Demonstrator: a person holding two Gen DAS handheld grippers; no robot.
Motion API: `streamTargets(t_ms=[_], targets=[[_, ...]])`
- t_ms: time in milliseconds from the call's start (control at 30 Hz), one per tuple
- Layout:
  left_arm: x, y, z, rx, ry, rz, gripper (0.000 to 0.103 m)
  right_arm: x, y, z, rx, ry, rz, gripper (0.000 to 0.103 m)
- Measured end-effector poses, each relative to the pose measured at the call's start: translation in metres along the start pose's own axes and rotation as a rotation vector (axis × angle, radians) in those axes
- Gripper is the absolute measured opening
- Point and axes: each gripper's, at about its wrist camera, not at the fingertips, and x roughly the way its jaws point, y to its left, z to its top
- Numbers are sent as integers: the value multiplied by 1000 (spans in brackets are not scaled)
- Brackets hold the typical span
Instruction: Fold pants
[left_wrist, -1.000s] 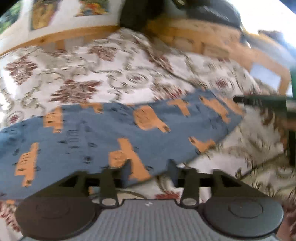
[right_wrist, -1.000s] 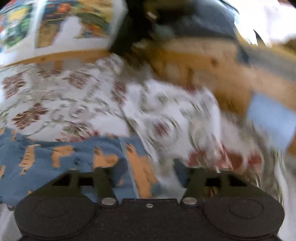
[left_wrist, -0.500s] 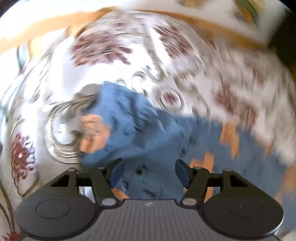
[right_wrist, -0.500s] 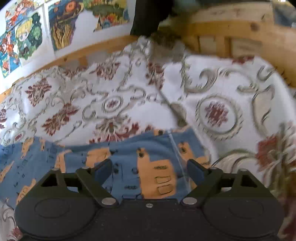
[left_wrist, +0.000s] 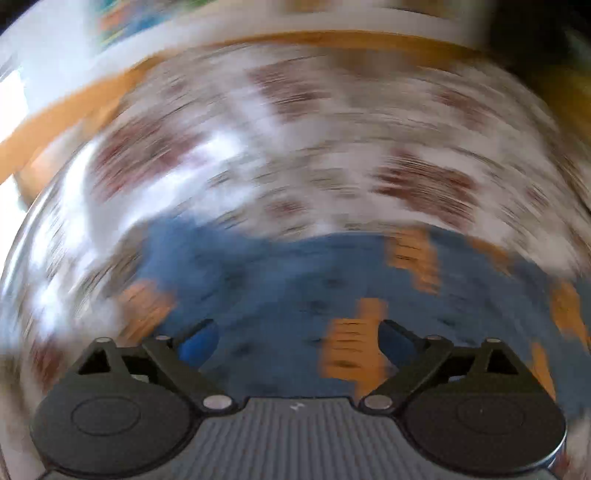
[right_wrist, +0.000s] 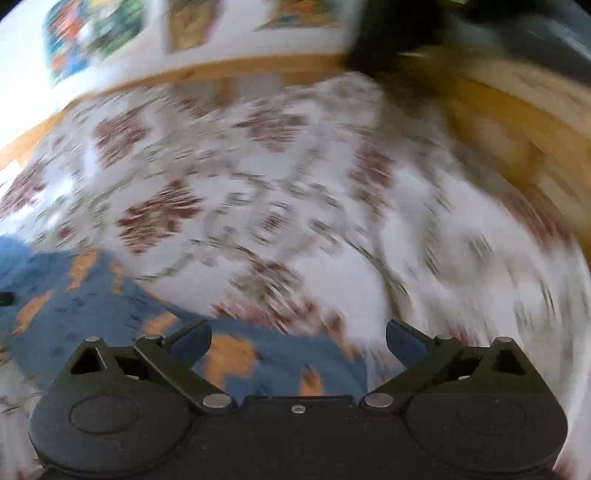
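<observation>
Hovering over pants, both tools splayed

— What is the surface?

— A bed with a wooden frame, covered by a white bedspread printed with dark red medallions and grey scrollwork. Both views are blurred.

— What lies on it?

— Blue pants with orange shapes, spread directly on the bedspread. In the right wrist view they occupy the lower left, the cloth bare beyond them.
</observation>
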Motion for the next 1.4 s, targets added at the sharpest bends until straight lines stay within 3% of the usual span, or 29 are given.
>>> streamTargets(t_ms=[67, 100, 200, 267, 367, 433, 500, 600, 633, 667, 900, 1067, 1100, 1167, 1233, 1333, 1400], targets=[[1, -17, 1, 130, -103, -23, 99, 8, 19, 45, -48, 112, 68, 102], [5, -22, -1, 135, -172, 1, 101, 17, 31, 63, -61, 172, 86, 102], [29, -27, 3, 44, -262, 2, 102, 59, 81, 97, -89, 337, 121, 102], [42, -26, 7, 118, -289, -2, 102, 90, 112, 112, -89, 347, 199, 102], [50, -22, 3, 259, -365, 137, 103, 124, 149, 119, -101, 332, 342, 102], [57, -14, 4, 265, -323, 92, 102, 143, 167, 122, -107, 377, 381, 100], [62, -8, 5, 235, -254, 22, 92, 161, 179, 125, -77, 396, 477, 99], [63, -8, 1, 270, -229, 14, 62, 191, 194, 128, -38, 434, 548, 95], [65, -10, -2, 300, -213, 38, 43, 199, 200, 130, -34, 438, 559, 91], [69, -11, -3, 321, -191, 60, 30, 206, 204, 132, -32, 440, 569, 89], [72, 3, -5, 253, -107, 13, 24, 240, 215, 136, -10, 496, 560, 70], [70, 2, -5, 251, -95, 18, 24, 246, 216, 126, -2, 537, 563, 49], [70, 2, -5, 252, -95, 19, 24, 246, 217, 124, -5, 532, 556, 43], [71, 0, -5, 257, -97, 23, 24, 246, 217, 121, 9, 524, 543, 21], [71, 0, -5, 262, -97, 25, 24, 243, 215, 120, 22, 493, 526, 8], [69, 4, -2, 223, -85, 14, 29, 228, 214, 123, -7, 406, 507, 4], [66, 14, 3, 145, -72, -18, 33, 219, 211, 128, -27, 356, 496, 3]])
